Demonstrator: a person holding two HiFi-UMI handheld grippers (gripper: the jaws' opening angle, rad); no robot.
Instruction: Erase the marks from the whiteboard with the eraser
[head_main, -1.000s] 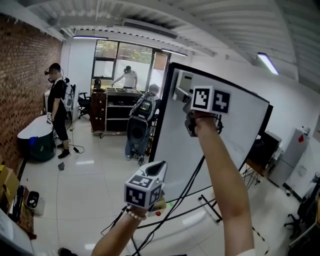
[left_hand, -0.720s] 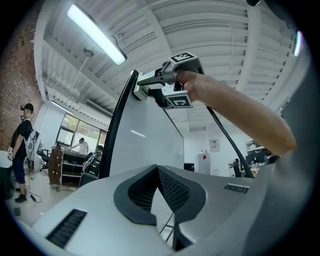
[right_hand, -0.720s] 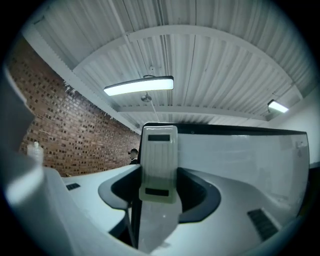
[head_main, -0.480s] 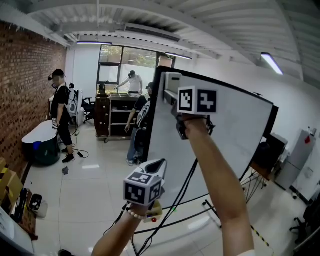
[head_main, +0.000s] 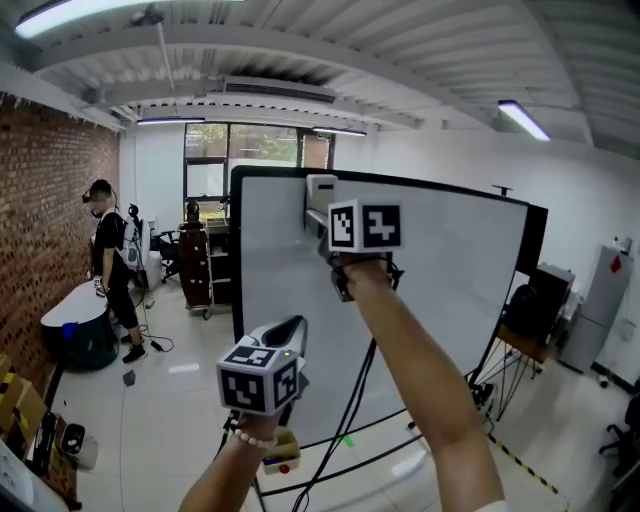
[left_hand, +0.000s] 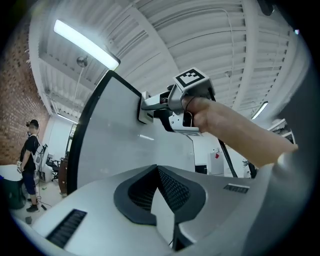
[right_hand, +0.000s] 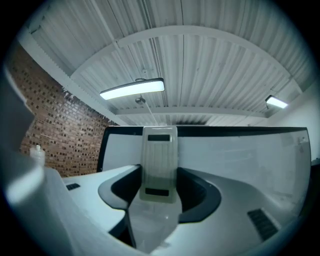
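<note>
1. Eraser (head_main: 321, 186) sat clamped in the right gripper (head_main: 325, 212). The right gripper view showed both jaws closed on its lower half, with its long side running up between them.
2. Eraser was high on the whiteboard (head_main: 440, 300), just under the black top frame and toward the board's left side. From the left gripper view, its pad side looked to be touching the board face.
3. Right arm (head_main: 420, 380) was stretched up and forward to the board, with the marker cube (head_main: 365, 226) facing the head camera.
4. Left gripper (head_main: 292, 323) hung lower, in front of the board's lower left area and well apart from the eraser. Its jaws were together with nothing between them.
5. Board face read as plain white in every view I had.
6. Background: a person (head_main: 106, 255) stood by the brick wall (head_main: 45, 230) at far left, well apart from the board. A ceiling strip light (head_main: 524, 118) was on at upper right.
</note>
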